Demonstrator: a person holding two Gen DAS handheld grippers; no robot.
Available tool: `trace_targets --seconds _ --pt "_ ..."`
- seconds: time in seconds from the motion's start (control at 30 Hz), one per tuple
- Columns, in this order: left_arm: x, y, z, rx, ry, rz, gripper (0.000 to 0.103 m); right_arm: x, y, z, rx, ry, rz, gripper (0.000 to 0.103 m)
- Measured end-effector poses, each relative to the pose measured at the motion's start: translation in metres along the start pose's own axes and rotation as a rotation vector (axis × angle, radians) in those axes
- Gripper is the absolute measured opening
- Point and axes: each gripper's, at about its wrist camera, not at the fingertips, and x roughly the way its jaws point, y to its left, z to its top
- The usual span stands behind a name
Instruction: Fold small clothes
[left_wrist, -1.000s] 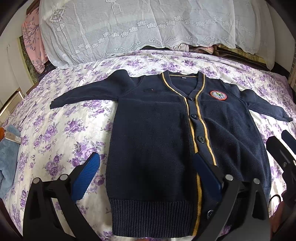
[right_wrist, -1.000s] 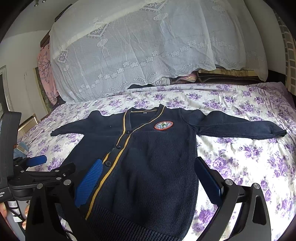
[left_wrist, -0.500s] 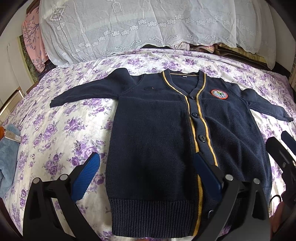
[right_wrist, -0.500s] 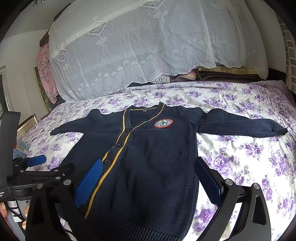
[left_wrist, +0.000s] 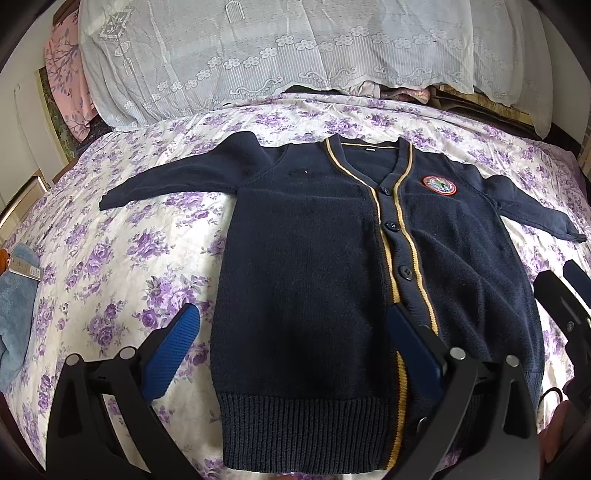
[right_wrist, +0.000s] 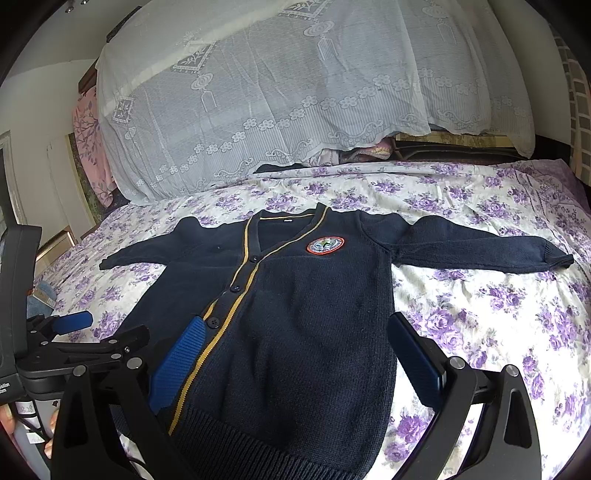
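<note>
A navy cardigan (left_wrist: 314, 266) lies buttoned and face up on the flowered bedsheet (left_wrist: 122, 251), sleeves stretched out to both sides, hem nearest me. I hold my left gripper (left_wrist: 291, 347) and right gripper (right_wrist: 295, 354) above the hem end, the jaws of each spread wide and gripping nothing. No fold looks begun. To start cleanly, I judge each sleeve should be taken near its cuff (right_wrist: 557, 258) and laid straight across the chest, keeping the yellow trim (left_wrist: 384, 229) centred so the halves match. The knit looks thick and likely to bunch, so a shallow pinch would suit it. The hem's near edge is cut off behind my gripper frames, and the badge (right_wrist: 325, 244) is too small to read.
</note>
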Motion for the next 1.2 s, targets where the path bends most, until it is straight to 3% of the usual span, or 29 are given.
trace_targets --seconds 1.2 --pt "0.0089 -0.0007 -0.0016 -0.004 0.026 0.002 0.099 -0.0006 -0.0032 -0.0001 0.015 -0.01 -0.005 0.099"
